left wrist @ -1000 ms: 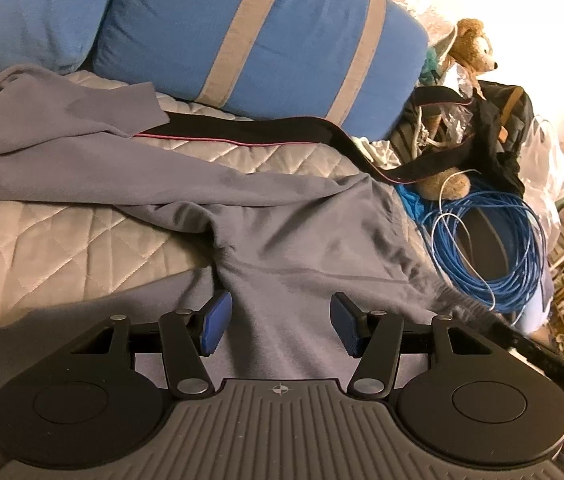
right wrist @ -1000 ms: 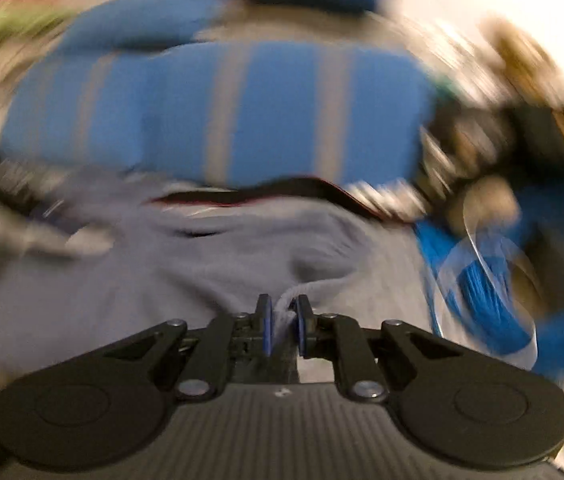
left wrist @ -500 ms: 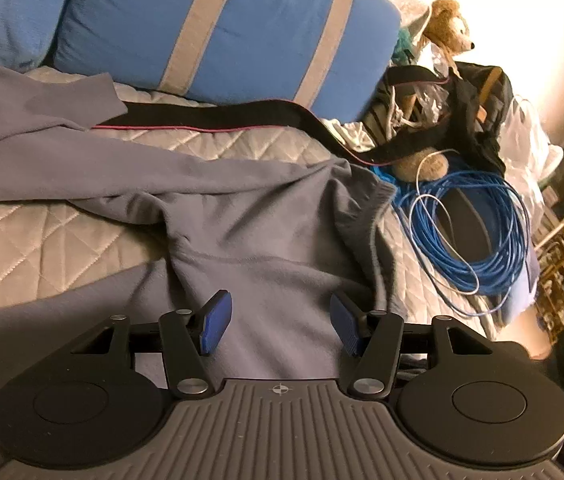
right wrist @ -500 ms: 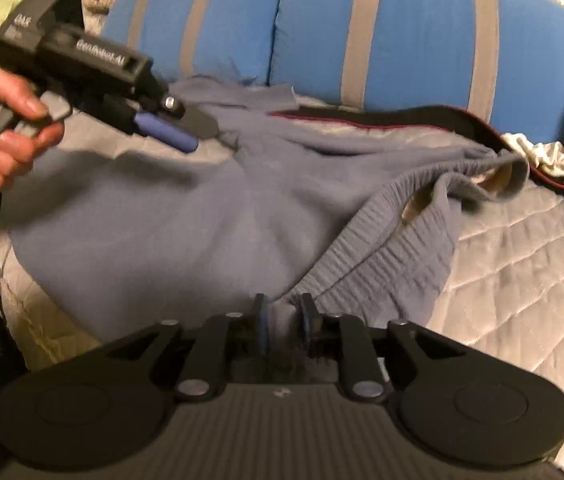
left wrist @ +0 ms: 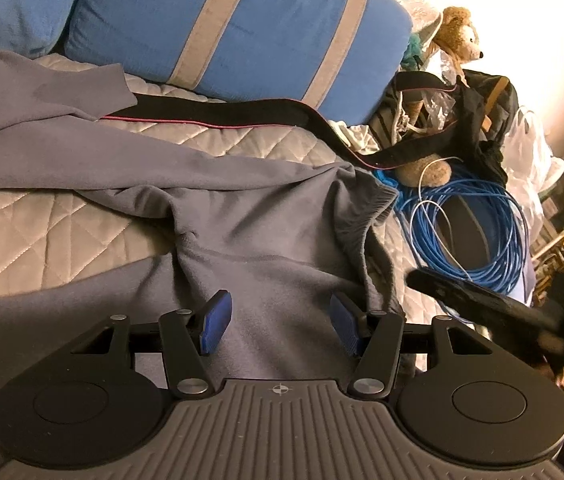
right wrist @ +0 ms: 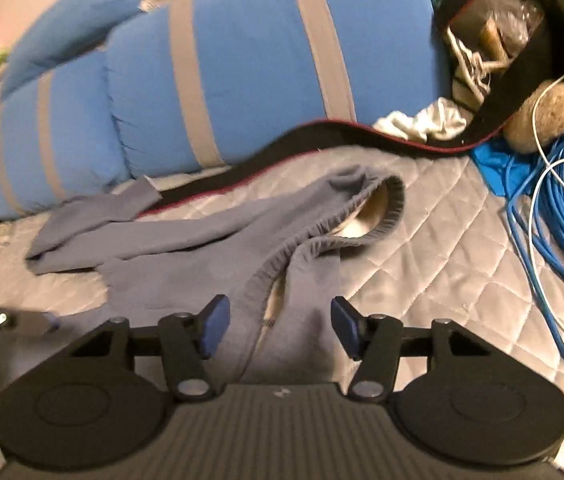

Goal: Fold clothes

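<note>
Letting the right gripper (right wrist: 275, 326) finish opening over the elastic waistband (right wrist: 322, 232) of the grey trousers (left wrist: 265, 240) spread on the quilted bed (left wrist: 41, 232), left gripper (left wrist: 277, 326) parted, empty above them, before regrasping flat.

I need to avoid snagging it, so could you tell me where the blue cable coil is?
The cable coil lies at the right in both wrist views, off the quilt's right edge, beside the grey trousers' waistband.
</note>
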`<act>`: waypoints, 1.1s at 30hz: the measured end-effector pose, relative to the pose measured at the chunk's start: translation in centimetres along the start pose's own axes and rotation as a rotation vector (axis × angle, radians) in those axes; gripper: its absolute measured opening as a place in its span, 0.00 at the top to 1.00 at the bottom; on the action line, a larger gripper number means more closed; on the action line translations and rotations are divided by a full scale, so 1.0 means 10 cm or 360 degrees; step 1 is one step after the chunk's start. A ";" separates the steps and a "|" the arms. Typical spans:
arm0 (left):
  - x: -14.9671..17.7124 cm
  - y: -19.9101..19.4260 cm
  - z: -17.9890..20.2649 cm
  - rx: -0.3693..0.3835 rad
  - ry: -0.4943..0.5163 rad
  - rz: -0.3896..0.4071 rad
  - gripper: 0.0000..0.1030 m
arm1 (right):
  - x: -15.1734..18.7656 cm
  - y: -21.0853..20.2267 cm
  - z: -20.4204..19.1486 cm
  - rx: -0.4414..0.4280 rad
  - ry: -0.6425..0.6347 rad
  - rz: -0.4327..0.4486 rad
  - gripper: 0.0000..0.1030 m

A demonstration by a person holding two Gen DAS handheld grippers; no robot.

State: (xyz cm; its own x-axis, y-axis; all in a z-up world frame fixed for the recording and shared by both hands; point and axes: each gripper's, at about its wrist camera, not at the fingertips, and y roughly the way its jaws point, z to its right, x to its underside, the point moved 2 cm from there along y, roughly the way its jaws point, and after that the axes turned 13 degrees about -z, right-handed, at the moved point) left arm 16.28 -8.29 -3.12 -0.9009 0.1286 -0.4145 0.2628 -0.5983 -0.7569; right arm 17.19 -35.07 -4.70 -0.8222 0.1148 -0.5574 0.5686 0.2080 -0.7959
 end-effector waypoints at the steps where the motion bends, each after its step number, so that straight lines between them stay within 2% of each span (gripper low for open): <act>1: 0.00 0.00 0.00 0.0002 -0.0001 -0.0002 0.49 | -0.04 0.07 0.00 0.0016 0.0006 -0.0045 0.50; 2: 0.00 0.00 0.00 0.0005 -0.0003 -0.0004 0.49 | -0.06 0.12 0.03 0.0036 0.0038 -0.0095 0.73; 5: 0.01 -0.01 -0.01 0.0012 -0.0007 -0.0011 0.49 | -0.10 0.21 0.22 0.0012 0.0159 -0.0207 0.89; 9: 0.02 -0.02 -0.02 0.0022 -0.0013 -0.0018 0.49 | -0.19 0.14 0.69 -0.0063 0.0255 -0.0274 0.92; 12: 0.03 -0.04 -0.05 0.0022 -0.0024 -0.0022 0.49 | -0.15 0.16 1.08 -0.0229 0.0387 -0.0315 0.92; 16: 0.03 -0.04 -0.10 0.0020 -0.0054 -0.0035 0.49 | -0.04 0.24 1.25 -0.0340 0.0433 -0.0331 0.92; 27: 0.04 0.03 -0.08 0.0022 -0.0029 -0.0084 0.49 | -0.18 0.00 1.33 -0.0317 0.0375 -0.0257 0.94; 33: 0.03 0.01 -0.14 -0.0015 -0.0025 -0.0057 0.49 | -0.17 -0.01 1.37 -0.0274 0.0375 -0.0251 0.94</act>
State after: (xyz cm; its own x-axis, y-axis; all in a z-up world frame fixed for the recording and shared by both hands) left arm 16.52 -7.25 -4.03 -0.9152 0.1372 -0.3789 0.2334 -0.5859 -0.7760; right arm 18.89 -48.64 -6.90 -0.8942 0.2856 -0.3447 0.4381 0.4000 -0.8050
